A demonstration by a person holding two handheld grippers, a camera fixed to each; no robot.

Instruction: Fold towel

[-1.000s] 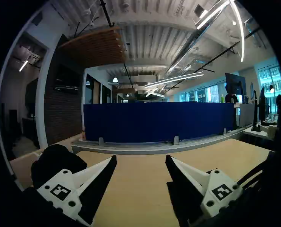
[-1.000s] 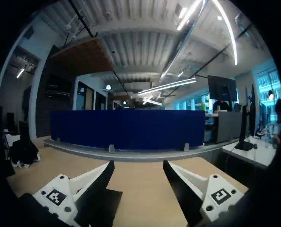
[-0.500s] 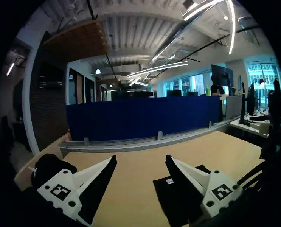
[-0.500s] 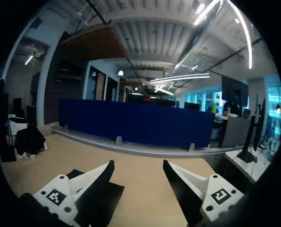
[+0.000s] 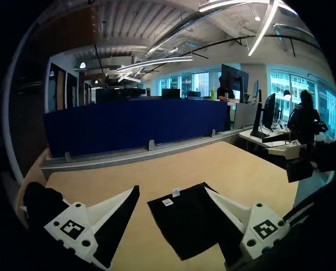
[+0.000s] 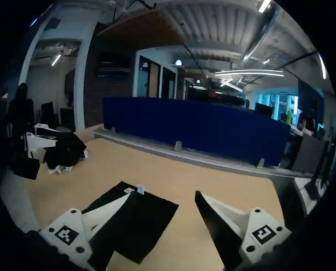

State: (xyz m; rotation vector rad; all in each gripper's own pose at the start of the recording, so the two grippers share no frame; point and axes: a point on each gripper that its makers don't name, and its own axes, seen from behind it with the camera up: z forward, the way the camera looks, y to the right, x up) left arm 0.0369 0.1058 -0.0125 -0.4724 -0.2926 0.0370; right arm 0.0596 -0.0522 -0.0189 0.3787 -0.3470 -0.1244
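At the far left a heap of dark cloth [image 5: 39,198] sat on the bench [image 5: 168,167], well apart from the work. Next to it, the left hand-held gripper [image 5: 171,188] hung above the wood with its fingers spread wide and nothing between them. The black towel [image 5: 190,221] lay flat on the bench, just ahead of and partly under that gripper's right finger, with a small white tag [image 5: 167,202] near its far edge. In the right gripper view the same towel [image 6: 140,221] sat under the left finger of the right hand-held gripper [image 6: 165,193], which was also released and empty. So the towel lay between the two tools, in front of the blue partition [image 6: 204,126].

Neither tool had a hold on the cloth yet. The likely trouble was a poor pinch: black cloth against black fingers made the edge hard to judge, so a finger might catch one layer, or only the tag. The smooth bench could also let the towel slide, skewing the fold.
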